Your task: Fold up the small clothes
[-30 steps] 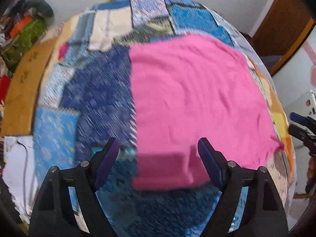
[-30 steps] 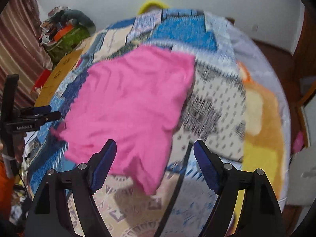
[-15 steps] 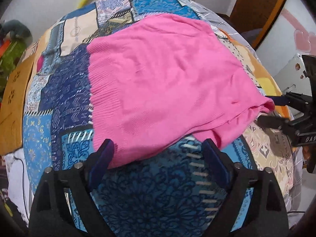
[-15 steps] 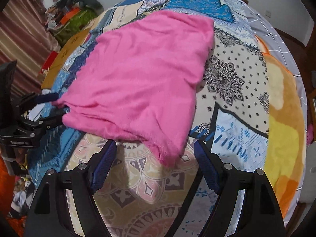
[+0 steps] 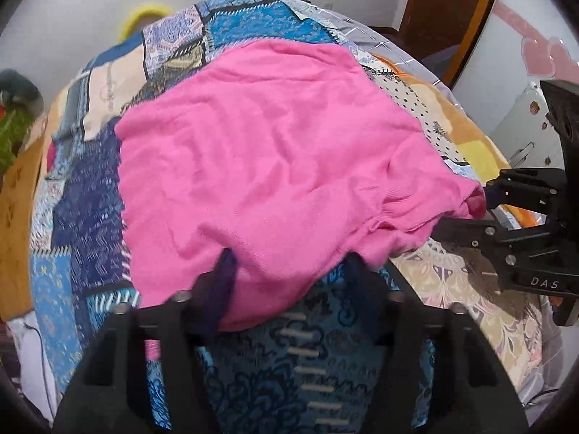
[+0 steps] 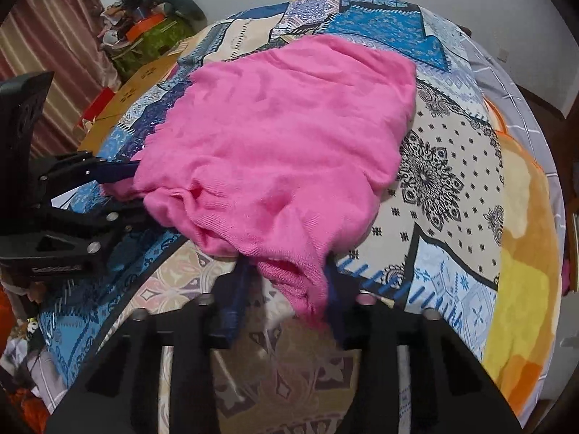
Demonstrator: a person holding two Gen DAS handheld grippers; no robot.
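progress: early | pink knit garment (image 5: 267, 166) unfolded on patchwork bedspread (image 6: 452, 188) | left gripper (image 5: 289, 271), right gripper (image 6: 286, 282) each straddle its near hem, grip not clear | folds remain

patchwork bedspread (image 6: 448, 188), yellow hoop (image 5: 144, 14), wooden door (image 5: 452, 11), striped curtain (image 6: 58, 43)

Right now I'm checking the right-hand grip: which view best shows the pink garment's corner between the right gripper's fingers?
The right wrist view: the pink garment bunches between the right gripper fingers. The left wrist view shows that gripper only side-on at the cloth's edge.
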